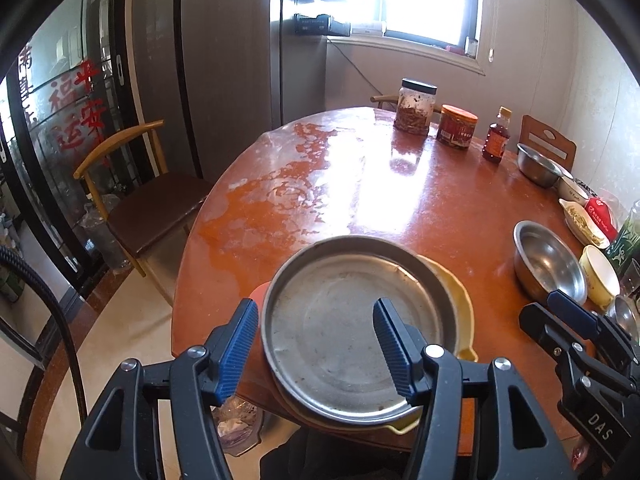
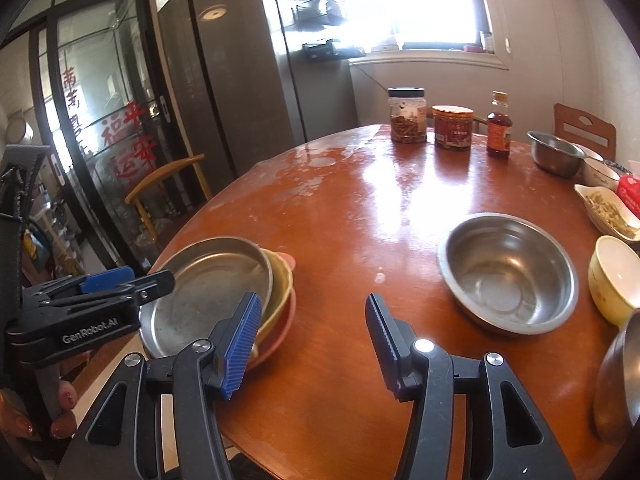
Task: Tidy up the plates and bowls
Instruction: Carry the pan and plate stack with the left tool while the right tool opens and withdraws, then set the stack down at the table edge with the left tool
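Note:
A round steel plate [image 1: 340, 336] lies on top of a yellow dish [image 1: 456, 292] and an orange plate [image 1: 258, 294] at the table's near edge. The stack also shows in the right wrist view [image 2: 212, 288]. My left gripper [image 1: 316, 344] is open, its fingers astride the plate's left rim, one outside and one over the plate. My right gripper [image 2: 312, 324] is open and empty over bare table, right of the stack. A steel bowl [image 2: 508, 272] sits to its right, with a yellow bowl [image 2: 612, 280] beyond.
On the round wooden table [image 2: 360, 208] the far side holds a jar [image 2: 407, 116], a red tub [image 2: 453, 127], a bottle [image 2: 499, 128], a small steel bowl [image 2: 554, 154] and a white food dish [image 2: 608, 210]. Another steel bowl [image 2: 618, 380] sits at near right. A chair [image 1: 140, 200] stands left.

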`<state>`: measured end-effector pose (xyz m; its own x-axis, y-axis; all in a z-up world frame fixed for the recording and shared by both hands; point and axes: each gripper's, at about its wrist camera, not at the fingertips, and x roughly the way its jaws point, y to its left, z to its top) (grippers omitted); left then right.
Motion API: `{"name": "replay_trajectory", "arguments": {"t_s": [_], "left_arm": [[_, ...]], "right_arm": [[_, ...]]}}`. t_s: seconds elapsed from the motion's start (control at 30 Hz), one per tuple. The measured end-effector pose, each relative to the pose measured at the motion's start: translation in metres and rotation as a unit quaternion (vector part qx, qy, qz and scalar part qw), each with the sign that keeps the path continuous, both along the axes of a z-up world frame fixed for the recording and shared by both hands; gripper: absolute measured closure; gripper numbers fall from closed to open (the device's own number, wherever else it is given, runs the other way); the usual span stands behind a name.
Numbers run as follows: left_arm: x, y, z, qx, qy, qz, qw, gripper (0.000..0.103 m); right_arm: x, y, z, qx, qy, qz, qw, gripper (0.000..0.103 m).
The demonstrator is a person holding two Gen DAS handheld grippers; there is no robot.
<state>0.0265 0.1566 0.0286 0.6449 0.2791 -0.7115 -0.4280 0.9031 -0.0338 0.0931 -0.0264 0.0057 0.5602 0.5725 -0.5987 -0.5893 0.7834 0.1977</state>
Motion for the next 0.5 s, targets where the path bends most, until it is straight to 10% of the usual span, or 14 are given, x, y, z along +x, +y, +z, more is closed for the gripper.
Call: {"name": "replay_trajectory", "arguments": {"t_s": [0.5], "left_arm": [[0.031,-0.063,0.011,-0.007,-0.002,-0.080,0.9968,0.043]], "right_arm": [[0.029,-0.086,0.001,0.015,0.010,-0.094,0.995,0.046]]}}
